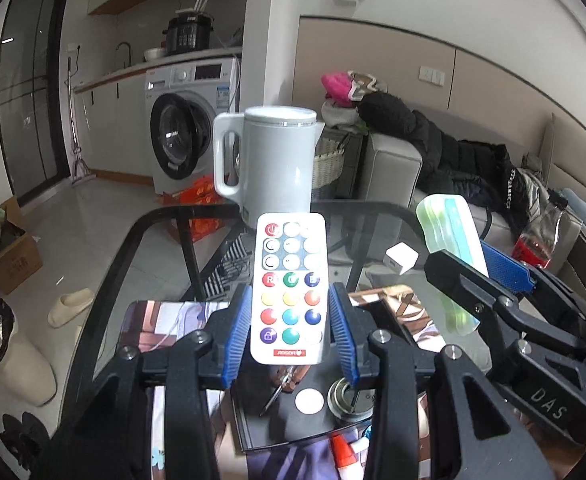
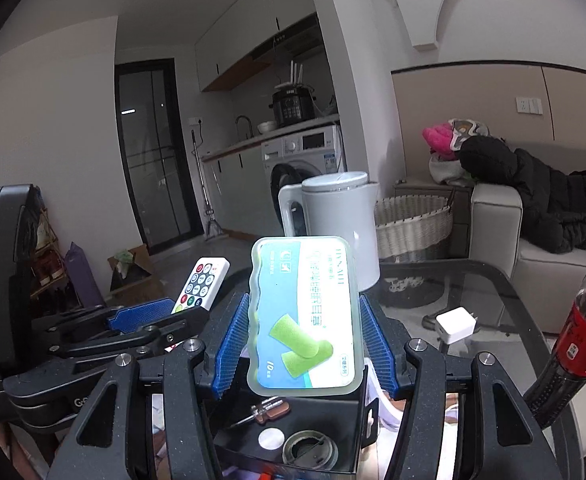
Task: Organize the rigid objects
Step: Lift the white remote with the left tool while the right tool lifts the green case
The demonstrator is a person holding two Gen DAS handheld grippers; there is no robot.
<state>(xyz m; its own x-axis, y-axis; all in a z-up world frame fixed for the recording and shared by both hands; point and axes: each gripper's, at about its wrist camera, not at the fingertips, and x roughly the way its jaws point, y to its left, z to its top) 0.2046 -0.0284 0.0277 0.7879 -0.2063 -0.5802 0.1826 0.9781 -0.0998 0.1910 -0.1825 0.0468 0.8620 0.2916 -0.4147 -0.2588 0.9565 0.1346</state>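
Remote control [image 1: 291, 288] sits pinched between the left gripper [image 1: 291, 320] jaws, held above the black tray [image 1: 317, 428]. The earplug case [image 2: 307, 316] is clamped likewise in the right gripper [image 2: 305, 344], just right of that tray. Best lower each level over the tray's bare part before releasing, clear of the screwdriver [image 2: 261, 410].
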